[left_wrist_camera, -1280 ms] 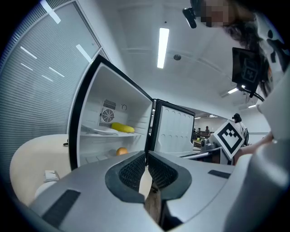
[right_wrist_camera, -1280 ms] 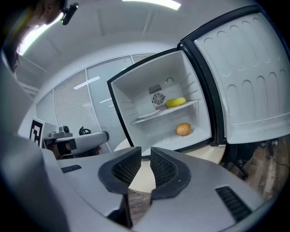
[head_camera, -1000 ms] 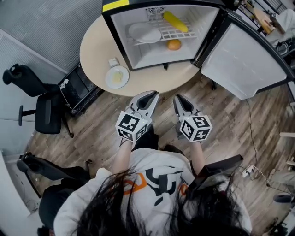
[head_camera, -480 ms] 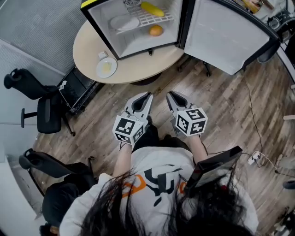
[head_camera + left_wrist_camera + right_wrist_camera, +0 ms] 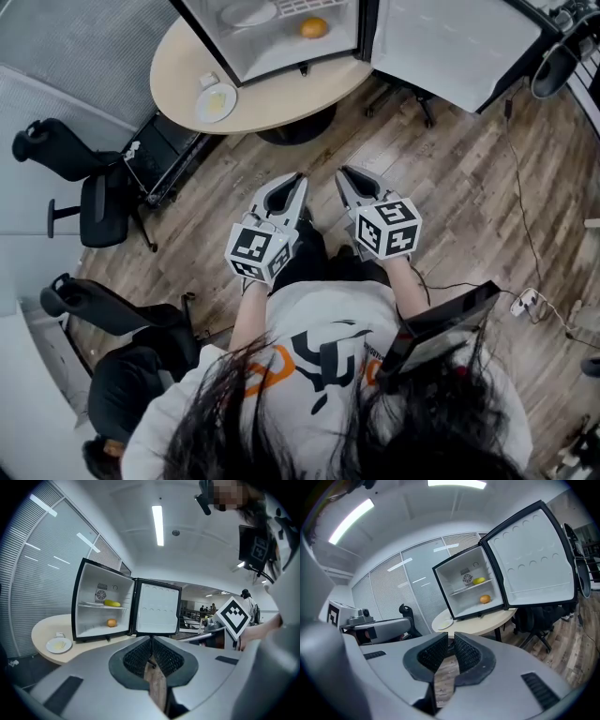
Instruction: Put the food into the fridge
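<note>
A small black fridge (image 5: pixel 272 37) stands open on a round beige table (image 5: pixel 281 98). An orange (image 5: pixel 313 28) lies on its floor and a white plate (image 5: pixel 247 13) rests on its shelf. The left gripper view also shows a long yellow food item (image 5: pixel 111 603) on that shelf above the orange (image 5: pixel 111 623). On the table left of the fridge sits a white plate (image 5: pixel 217 101) with pale yellow food. My left gripper (image 5: pixel 294 178) and right gripper (image 5: pixel 345 173) are held side by side over the wooden floor, well short of the table. Both are shut and empty.
The fridge door (image 5: pixel 450 42) swings out to the right. Black office chairs (image 5: pixel 89 211) stand to the left, another (image 5: pixel 103 319) near the person's side. A small white object (image 5: pixel 208 81) lies by the plate. Cables (image 5: pixel 525 300) trail on the floor at right.
The fridge and table have slid toward the top of the head view as the person drew back. Both grippers stayed together, shut and empty.
</note>
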The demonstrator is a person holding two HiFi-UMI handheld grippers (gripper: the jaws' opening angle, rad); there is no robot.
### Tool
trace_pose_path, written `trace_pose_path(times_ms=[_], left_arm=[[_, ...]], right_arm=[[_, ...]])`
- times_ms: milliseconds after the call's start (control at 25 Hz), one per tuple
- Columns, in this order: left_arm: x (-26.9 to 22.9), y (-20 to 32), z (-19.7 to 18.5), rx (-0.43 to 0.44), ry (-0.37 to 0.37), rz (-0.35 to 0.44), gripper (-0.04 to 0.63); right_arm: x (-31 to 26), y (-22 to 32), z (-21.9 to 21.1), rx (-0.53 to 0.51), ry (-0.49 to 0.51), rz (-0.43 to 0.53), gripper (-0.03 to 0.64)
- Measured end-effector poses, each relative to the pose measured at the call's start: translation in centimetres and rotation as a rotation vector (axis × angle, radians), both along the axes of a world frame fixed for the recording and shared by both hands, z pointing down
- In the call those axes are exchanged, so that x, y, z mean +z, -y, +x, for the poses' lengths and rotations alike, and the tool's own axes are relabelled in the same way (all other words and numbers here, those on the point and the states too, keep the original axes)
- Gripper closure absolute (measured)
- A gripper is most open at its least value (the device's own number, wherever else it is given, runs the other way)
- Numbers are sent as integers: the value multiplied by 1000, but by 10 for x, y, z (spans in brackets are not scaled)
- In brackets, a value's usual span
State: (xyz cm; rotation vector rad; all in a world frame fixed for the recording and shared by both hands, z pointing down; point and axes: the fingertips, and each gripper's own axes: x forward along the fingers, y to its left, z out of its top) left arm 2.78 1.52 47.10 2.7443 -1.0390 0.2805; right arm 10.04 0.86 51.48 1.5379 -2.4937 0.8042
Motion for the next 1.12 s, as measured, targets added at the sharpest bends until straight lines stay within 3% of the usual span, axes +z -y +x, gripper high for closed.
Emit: trace_pose_path(times_ms=[560,1120], left_arm=[[-7,-27,-11,-50,3,31,575],[-16,-32,7,-26,38,56,575]], right_arm=[[-7,-20,-13,-69,-4,29,572],[-20,-19,11,-43,16,67,572]])
